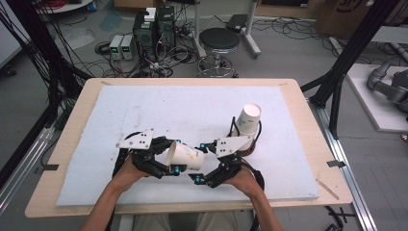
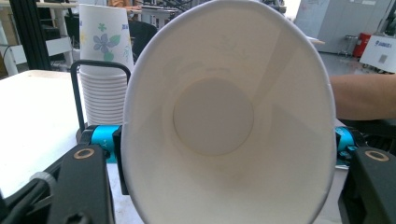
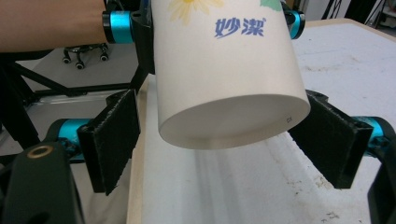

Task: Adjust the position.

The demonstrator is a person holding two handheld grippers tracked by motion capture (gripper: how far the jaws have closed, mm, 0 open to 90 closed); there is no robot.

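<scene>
High view: left gripper (image 1: 169, 166) clamps a paper cup (image 1: 185, 157) above the worktop (image 1: 144, 110); right gripper (image 1: 199, 179), jaws apart, flanks its base

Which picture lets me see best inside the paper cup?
The left gripper view: the paper cup opens toward the camera, showing its round bottom. The right gripper view shows its base and printed side, and the high view shows it small, lying sideways.

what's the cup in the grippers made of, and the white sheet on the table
The cup looks like thin paper, matte white with printed flowers: its rim is squeezed oval where the left gripper holds it. The sheet seems to be matte foam or felt board, scuffed and dull; I can't tell which.
</scene>
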